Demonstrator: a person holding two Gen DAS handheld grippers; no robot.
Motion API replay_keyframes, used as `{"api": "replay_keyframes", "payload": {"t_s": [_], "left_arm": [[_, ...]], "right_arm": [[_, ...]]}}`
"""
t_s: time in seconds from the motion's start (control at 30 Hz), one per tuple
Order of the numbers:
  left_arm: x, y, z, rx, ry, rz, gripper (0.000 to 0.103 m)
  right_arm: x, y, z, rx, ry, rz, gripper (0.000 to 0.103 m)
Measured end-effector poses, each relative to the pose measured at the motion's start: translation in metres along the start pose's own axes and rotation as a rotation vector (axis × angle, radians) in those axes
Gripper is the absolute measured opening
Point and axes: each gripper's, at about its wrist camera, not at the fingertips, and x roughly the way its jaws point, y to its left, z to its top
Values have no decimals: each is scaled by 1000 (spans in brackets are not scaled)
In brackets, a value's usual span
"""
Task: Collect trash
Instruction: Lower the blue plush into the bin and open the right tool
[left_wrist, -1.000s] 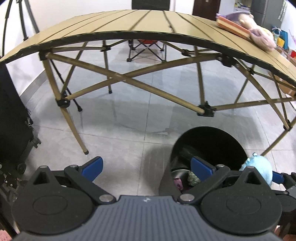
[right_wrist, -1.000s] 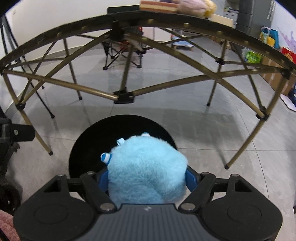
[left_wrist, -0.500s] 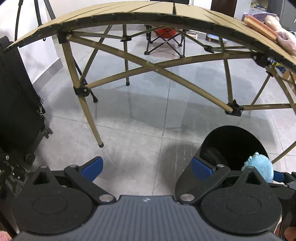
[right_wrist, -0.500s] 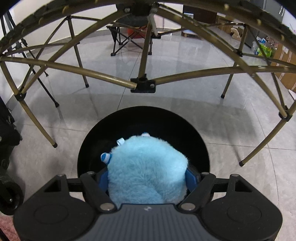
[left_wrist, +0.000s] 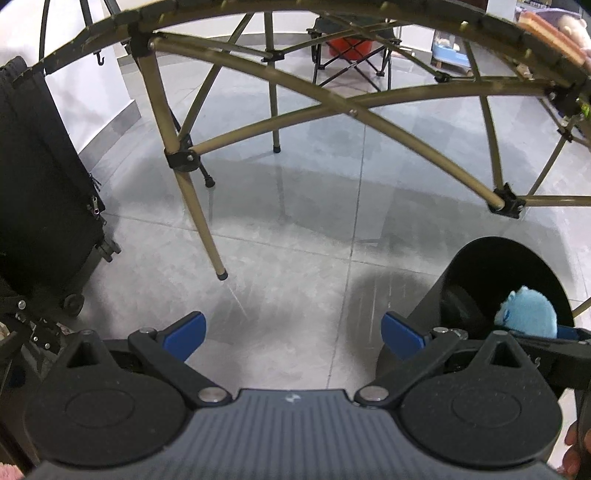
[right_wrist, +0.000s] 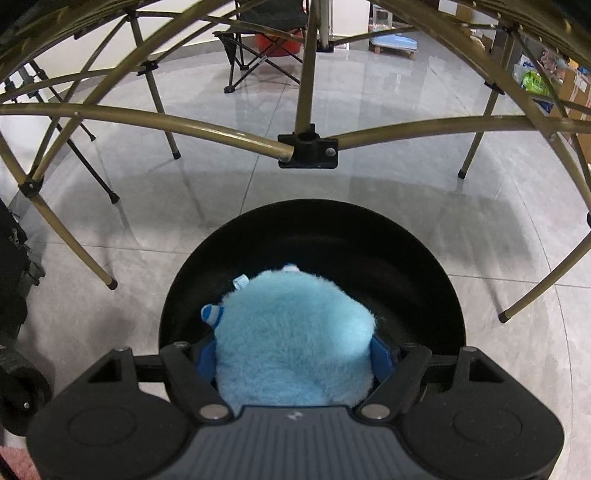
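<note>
A fluffy light-blue plush toy fills my right gripper, whose blue pads press on both its sides. It hangs right over the mouth of a round black trash bin on the floor. In the left wrist view the same bin stands at the lower right, with the blue plush toy held at its rim. My left gripper is open and empty above bare floor tiles, left of the bin.
A folding table's brass-coloured legs and cross bars arch over the bin. One leg's foot stands ahead of the left gripper. A black wheeled case stands at the left. A folding chair is further back.
Both grippers sank below the table top and moved toward the floor. The bin's mouth grew larger under the plush toy. The left gripper shifted left, away from the bin.
</note>
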Motion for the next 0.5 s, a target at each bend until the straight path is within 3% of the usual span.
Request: {"api": "replay_keyframes", "payload": {"t_s": [0.5], "left_arm": [[20, 12, -1, -13, 50, 33, 103]], "right_arm": [[27, 2, 9, 20, 72, -16, 77]]}}
